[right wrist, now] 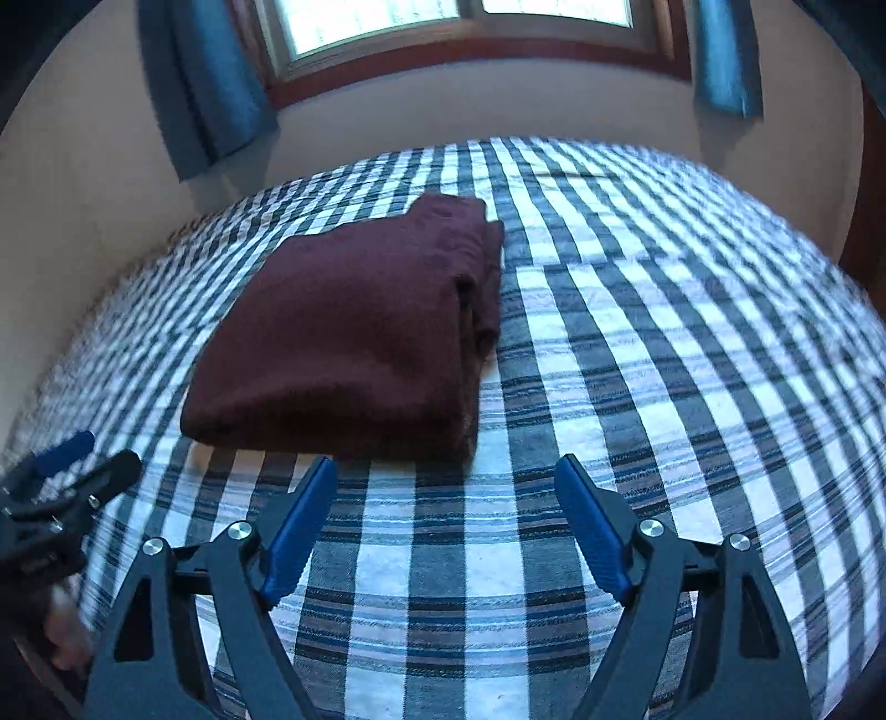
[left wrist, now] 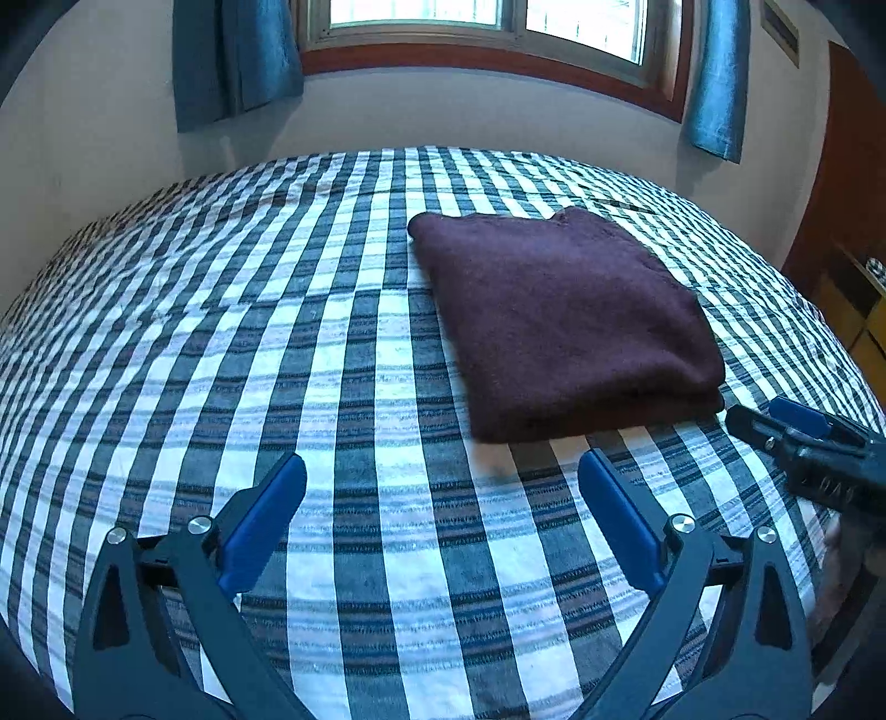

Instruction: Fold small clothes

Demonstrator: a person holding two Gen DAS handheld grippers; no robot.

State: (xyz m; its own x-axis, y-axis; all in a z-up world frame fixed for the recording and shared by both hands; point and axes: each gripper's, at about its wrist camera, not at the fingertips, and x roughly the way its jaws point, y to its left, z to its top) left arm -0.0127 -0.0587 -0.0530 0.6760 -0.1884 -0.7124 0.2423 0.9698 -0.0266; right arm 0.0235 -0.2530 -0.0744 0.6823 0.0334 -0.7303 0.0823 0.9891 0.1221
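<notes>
Both claws hang empty over a bed: the left gripper (left wrist: 443,471) stands with its blue pads spread wide and nothing between them, and the right gripper (right wrist: 446,476) is likewise parted and bare, each just short of the near edge of a folded maroon garment (left wrist: 559,321). The garment lies flat on the checked bedspread (left wrist: 232,332), nearer the window (left wrist: 482,22) side than the foot, its near edge facing the two tools. From the right wrist view the same garment (right wrist: 354,332) shows stacked layers along its right-hand side, where several loose edges meet. It looks like a thick, fuzzy knit, soft and limp rather than stiff, light enough for one claw but likely to sag and spill open if lifted by a single layer. The surface appears matte and grippy, not slippery. A sound hold would probably be at the near corners, one claw to each, pinching through all layers at the thick fold. The fold looks tidy and roughly rectangular, with a small bump at the far edge; this piece appears done.
</notes>
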